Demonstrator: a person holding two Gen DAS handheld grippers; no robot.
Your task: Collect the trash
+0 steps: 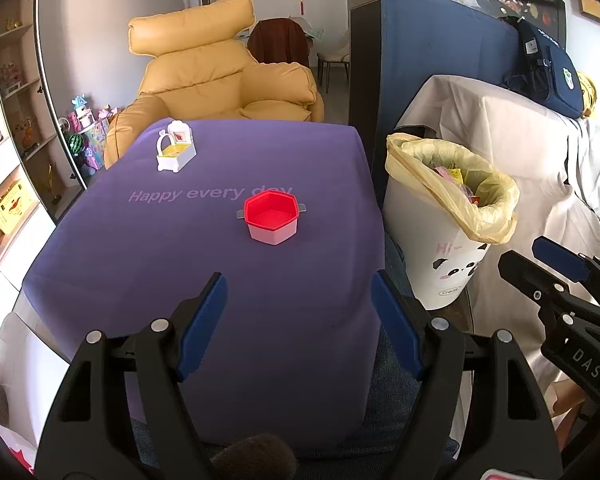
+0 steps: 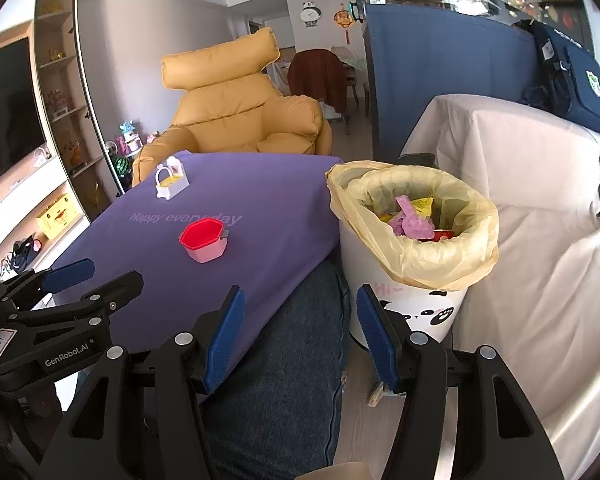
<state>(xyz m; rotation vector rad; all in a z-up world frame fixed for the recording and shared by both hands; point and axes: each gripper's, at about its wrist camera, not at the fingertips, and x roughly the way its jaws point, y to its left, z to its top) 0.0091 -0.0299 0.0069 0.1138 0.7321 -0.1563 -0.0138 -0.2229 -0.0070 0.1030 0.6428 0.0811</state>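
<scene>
Both grippers are being held with their jaws spread apart and nothing between them. The left gripper (image 1: 299, 300) is being pointed down over the near part of a purple cloth (image 1: 180, 264) that is covering a table. The right gripper (image 2: 300, 312) is being held just beside it, aimed at the gap between the cloth's edge and a white bin (image 2: 404, 312) with a panda face. The bin is being lined by a yellow bag (image 2: 380, 248), and pink and yellow wrappers (image 2: 414, 220) are lying inside it. On the cloth, a red pot (image 1: 272, 218) is standing near the middle, and a small white toy cradle (image 1: 175, 152) is standing well apart from it, toward the far left corner.
</scene>
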